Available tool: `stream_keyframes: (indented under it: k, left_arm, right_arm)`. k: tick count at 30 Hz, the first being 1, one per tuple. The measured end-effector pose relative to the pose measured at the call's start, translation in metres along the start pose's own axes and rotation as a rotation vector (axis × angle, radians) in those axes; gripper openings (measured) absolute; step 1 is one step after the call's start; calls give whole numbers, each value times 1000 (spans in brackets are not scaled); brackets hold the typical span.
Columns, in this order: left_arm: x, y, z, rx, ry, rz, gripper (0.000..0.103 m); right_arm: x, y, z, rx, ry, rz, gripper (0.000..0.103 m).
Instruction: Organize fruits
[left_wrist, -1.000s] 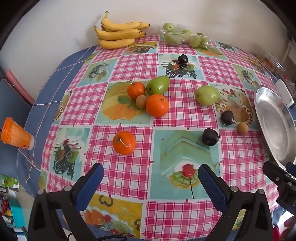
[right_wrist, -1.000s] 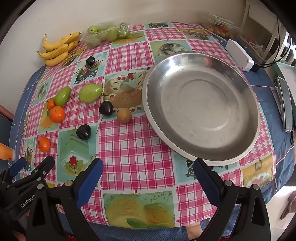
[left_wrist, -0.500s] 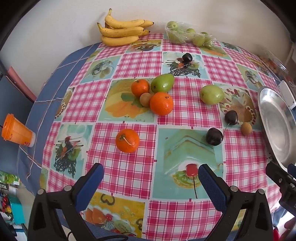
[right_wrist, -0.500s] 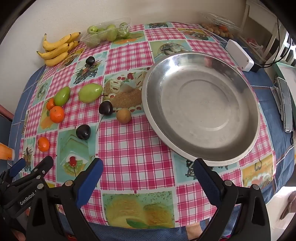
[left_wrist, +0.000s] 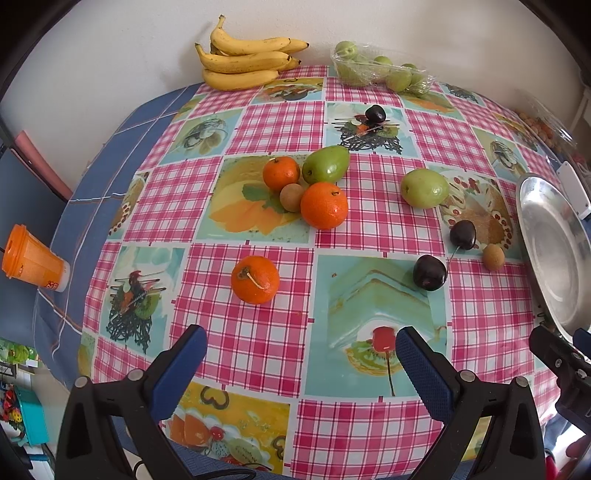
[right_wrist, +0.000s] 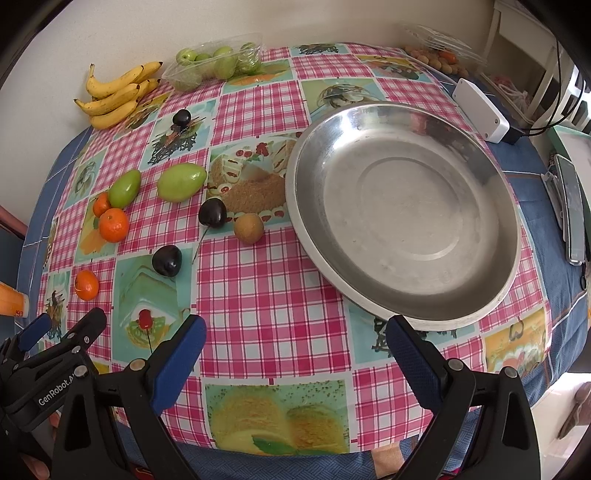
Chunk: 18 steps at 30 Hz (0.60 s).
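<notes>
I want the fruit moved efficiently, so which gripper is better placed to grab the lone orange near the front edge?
Left. The left gripper is open with the lone orange just ahead of it, while the right gripper faces the steel tray, well off to the side.

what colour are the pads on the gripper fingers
Blue, on black frames. The left gripper and the right gripper both show them; the left wrist view is clearest.

I see a glossy, wipe-clean checked tablecloth (right_wrist: 266, 295), a dull brushed-metal pan (right_wrist: 402, 221), clear crinkly plastic punnet (left_wrist: 380, 70), 3 dimpled oranges (left_wrist: 324, 205), and matt textured blue pads (left_wrist: 424, 373).
</notes>
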<state>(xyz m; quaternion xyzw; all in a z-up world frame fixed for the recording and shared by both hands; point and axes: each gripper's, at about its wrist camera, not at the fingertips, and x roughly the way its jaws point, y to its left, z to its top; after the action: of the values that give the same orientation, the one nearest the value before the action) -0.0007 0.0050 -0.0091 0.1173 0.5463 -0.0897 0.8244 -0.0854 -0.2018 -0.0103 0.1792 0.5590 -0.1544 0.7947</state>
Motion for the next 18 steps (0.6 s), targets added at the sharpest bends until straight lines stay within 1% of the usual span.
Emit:
stream_keyframes:
  k: [5,6,9,12,15,18]
  left_arm:
    - [2,4,5,-13,-8,-19,103]
    - [2,8,6,-25,-13,-26,103]
    - [1,23,13,-81,-29,-60,103]
    - [2,40,19,-143,-41,-83,103]
    - [3,57,25,-186,-66,-99,103]
    - [4,69,28,-190,-103,-93,103]
  right_arm:
    - [-2,1,1,-2,-2,11,98]
    - [-1,2,1,-4,-6,22,98]
    - [3,10,3,-2,-19,90,98]
    - [3,16,7,7,-49,148,98]
    - [3,29,14,2,-64,178,98]
    - [6,38,17,-14,-67,192,98]
